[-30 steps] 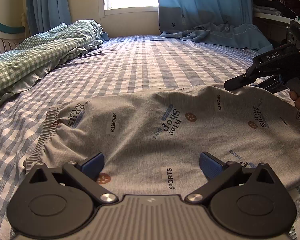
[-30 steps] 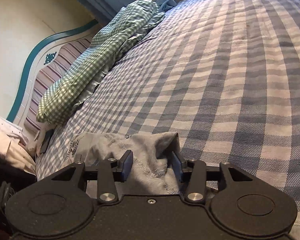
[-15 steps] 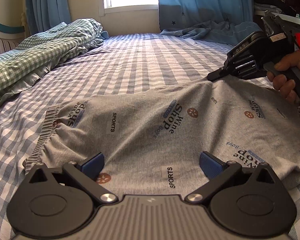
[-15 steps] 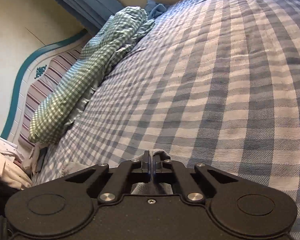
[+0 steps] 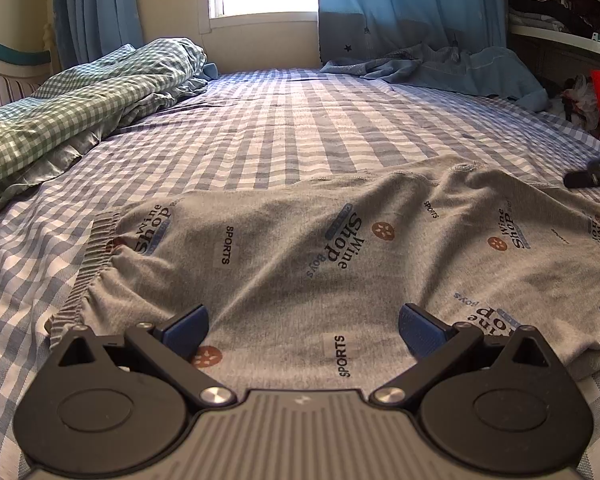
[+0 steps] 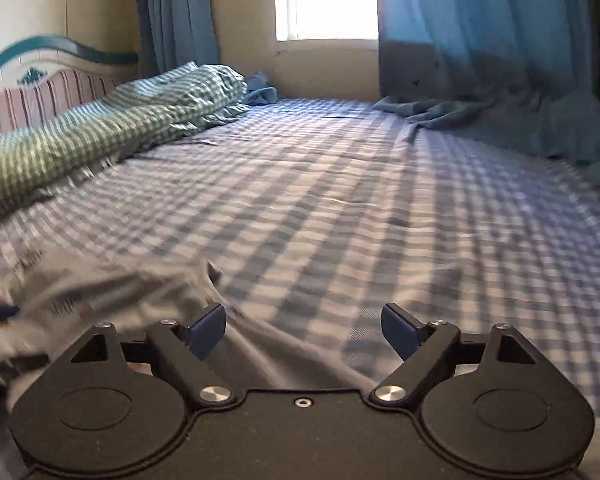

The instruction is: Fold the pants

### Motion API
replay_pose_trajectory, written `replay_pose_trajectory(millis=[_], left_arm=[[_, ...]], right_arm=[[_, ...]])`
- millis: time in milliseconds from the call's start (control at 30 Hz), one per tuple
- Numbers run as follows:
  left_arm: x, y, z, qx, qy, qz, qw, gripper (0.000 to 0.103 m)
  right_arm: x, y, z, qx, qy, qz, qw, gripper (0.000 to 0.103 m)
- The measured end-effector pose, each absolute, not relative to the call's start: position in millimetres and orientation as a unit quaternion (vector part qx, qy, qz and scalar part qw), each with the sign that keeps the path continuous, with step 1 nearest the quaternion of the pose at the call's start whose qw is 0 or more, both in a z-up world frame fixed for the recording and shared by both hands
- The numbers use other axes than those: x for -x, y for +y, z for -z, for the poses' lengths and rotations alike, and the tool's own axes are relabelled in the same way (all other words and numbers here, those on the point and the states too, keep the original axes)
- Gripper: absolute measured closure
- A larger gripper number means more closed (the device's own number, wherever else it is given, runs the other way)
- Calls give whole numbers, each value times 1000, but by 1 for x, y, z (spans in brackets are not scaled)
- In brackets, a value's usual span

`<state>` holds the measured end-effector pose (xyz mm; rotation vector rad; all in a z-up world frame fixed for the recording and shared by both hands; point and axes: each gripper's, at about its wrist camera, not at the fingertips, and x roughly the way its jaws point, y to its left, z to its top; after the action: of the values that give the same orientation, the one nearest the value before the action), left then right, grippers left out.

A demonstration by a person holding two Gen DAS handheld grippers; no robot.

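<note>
On the checked bed sheet (image 5: 300,136), our pants (image 5: 300,264) lie crosswise just ahead of the left gripper (image 5: 304,330), open, empty and nearer. Our right gripper (image 6: 304,330), jaws opening and empty, has them ahead-left.

Grey printed pants (image 5: 300,264) spread flat on the checked bed
Folded lengthwise, elastic waistband at the left, legs running right; "Wine Shop" and "SPORTS" prints face up, far edge slightly rumpled
</note>
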<state>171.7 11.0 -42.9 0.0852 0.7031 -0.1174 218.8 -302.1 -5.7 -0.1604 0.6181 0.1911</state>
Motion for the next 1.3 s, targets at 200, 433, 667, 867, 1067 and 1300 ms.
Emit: replay_pose_trajectory(millis=[200, 433, 667, 867, 1067, 1300], left_arm=[[-171, 6, 41, -57, 346, 51, 935, 0], [-169, -22, 25, -78, 355, -2, 932, 0], [-181, -159, -5, -145, 283, 141, 938, 0], [-212, -314, -1, -131, 274, 281, 910, 0], [-233, -421, 37, -157, 285, 309, 894, 0], [-249, -434, 57, -141, 326, 299, 886, 0]], right_arm=[[-152, -366, 49, 184, 266, 33, 946, 1], [-97, -496, 51, 161, 271, 176, 932, 1], [-42, -593, 49, 64, 251, 271, 927, 1], [-19, -619, 38, -4, 226, 230, 947, 1], [-22, -661, 30, -249, 218, 67, 941, 12], [-49, -666, 45, -316, 258, 97, 908, 21]])
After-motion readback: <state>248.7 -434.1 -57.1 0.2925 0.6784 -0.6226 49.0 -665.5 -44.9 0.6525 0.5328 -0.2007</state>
